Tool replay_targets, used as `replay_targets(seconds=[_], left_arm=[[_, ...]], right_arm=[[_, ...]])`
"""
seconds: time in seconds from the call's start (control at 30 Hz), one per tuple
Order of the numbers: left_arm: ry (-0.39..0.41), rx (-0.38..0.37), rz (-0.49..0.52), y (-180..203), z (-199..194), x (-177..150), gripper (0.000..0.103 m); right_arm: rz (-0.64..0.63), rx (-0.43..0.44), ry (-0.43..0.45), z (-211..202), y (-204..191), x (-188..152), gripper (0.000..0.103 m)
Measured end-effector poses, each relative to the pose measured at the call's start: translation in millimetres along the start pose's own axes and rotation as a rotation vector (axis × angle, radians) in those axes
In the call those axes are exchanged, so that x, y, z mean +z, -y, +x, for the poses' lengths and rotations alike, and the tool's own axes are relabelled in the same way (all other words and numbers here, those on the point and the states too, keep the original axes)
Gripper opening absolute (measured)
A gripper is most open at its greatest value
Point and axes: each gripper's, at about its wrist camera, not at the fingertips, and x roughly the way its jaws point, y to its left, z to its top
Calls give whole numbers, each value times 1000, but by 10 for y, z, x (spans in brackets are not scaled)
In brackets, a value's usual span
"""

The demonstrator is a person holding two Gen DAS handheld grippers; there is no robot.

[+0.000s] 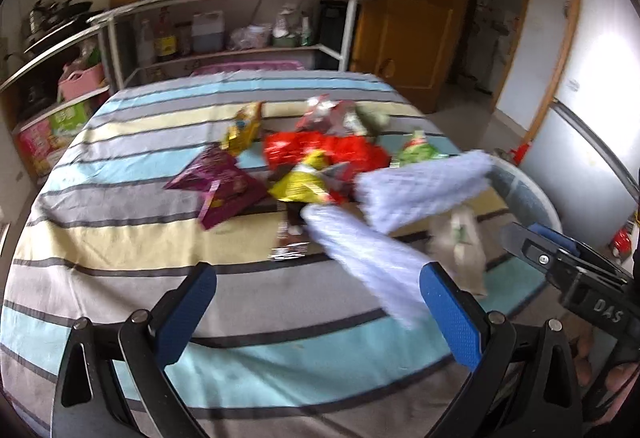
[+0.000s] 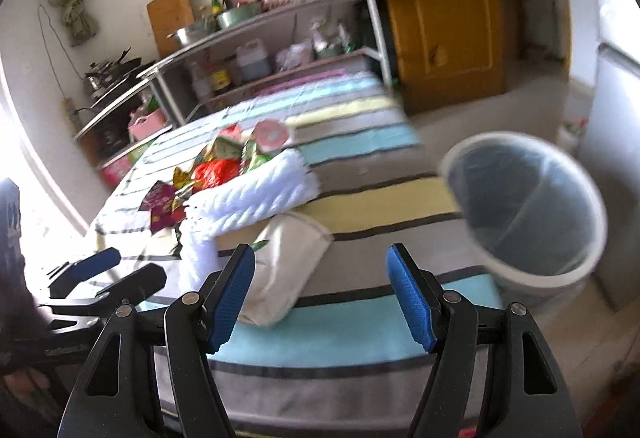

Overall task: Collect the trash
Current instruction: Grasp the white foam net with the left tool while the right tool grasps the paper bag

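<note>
Snack wrappers lie in a pile on the striped table: a purple bag point(image 1: 218, 187), a red bag point(image 1: 320, 151), a yellow bag point(image 1: 304, 185), a gold wrapper point(image 1: 244, 127) and a green one point(image 1: 418, 149). A white knitted cloth point(image 1: 400, 205) lies beside them, and a cream packet point(image 2: 288, 270) sits nearer. My left gripper point(image 1: 316, 302) is open and empty above the table's near side. My right gripper point(image 2: 322, 294) is open and empty, just short of the cream packet. The grey bin with a white rim point(image 2: 528, 213) stands off the table's right edge.
The striped tablecloth point(image 1: 120, 205) covers the table. Metal shelves point(image 1: 224, 21) with bowls, bottles and a kettle stand behind it. A wooden door point(image 1: 416, 21) is at the back right. The left gripper also shows in the right wrist view point(image 2: 108, 274).
</note>
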Motion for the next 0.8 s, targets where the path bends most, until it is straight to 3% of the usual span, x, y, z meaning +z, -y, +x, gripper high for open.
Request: replay_targets(seconds=[0.33,0.47,0.6,0.73,0.77,0.8], left_arm=[[-53,1,-77,-299,262,105,103],[-75,-84,-102,-255,294,81,102],[-92,-148,-120,-167,300,88,101],[-113,-150,-111,-43,338,95,100],[-118,-148,-105,-11,354,95,99],[-126,-134,-97,24,381,92,97]], right_arm=[[-43,29,-111,451,-155,-8,69],[-26,74,-111,431,-120,-11,50],[-9,99,-107,399,-78,3,43],[-5,88,-90,314,-2,5,35],[-4,87,-83,284,17,2,16],[-1,83,-71,239,44,7,16]])
